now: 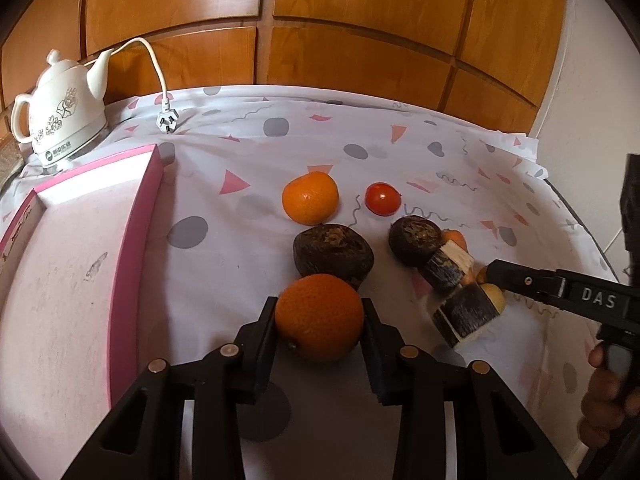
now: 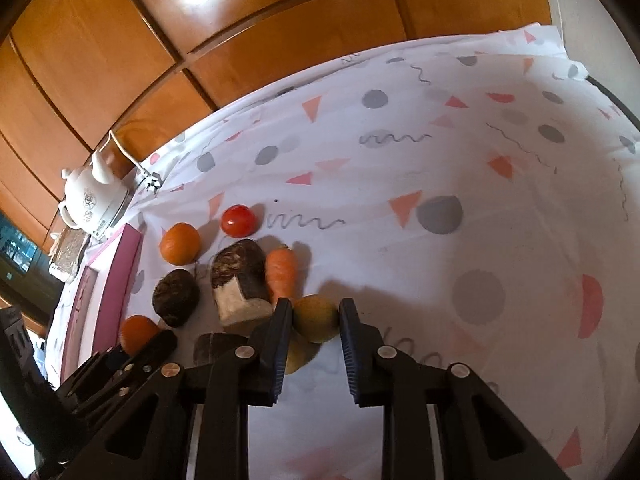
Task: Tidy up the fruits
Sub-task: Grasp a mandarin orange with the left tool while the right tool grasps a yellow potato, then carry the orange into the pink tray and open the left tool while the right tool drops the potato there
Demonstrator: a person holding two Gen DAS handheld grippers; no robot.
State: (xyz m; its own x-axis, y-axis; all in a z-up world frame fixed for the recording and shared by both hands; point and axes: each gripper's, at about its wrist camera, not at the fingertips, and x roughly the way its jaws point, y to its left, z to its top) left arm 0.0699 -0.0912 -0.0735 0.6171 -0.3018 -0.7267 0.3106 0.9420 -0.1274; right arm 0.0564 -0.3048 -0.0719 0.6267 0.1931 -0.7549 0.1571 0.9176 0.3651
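My left gripper [image 1: 320,316] is shut on an orange [image 1: 319,316], held just above the cloth. My right gripper [image 2: 315,316] is shut on a yellowish round fruit [image 2: 316,318]; a second yellowish fruit [image 2: 296,354] lies under its left finger. The right gripper also shows in the left wrist view [image 1: 492,274]. On the cloth lie another orange [image 1: 310,198], a red tomato [image 1: 383,199], a carrot [image 2: 282,270], two dark round roots [image 1: 333,254] [image 1: 414,238] and dark cut root pieces [image 1: 464,314].
A pink-rimmed box [image 1: 80,264] stands at the left of the table. A white electric kettle [image 1: 64,116] with its cord and plug [image 1: 166,122] sits at the back left. Wooden panelling runs behind. The patterned cloth [image 2: 460,200] stretches to the right.
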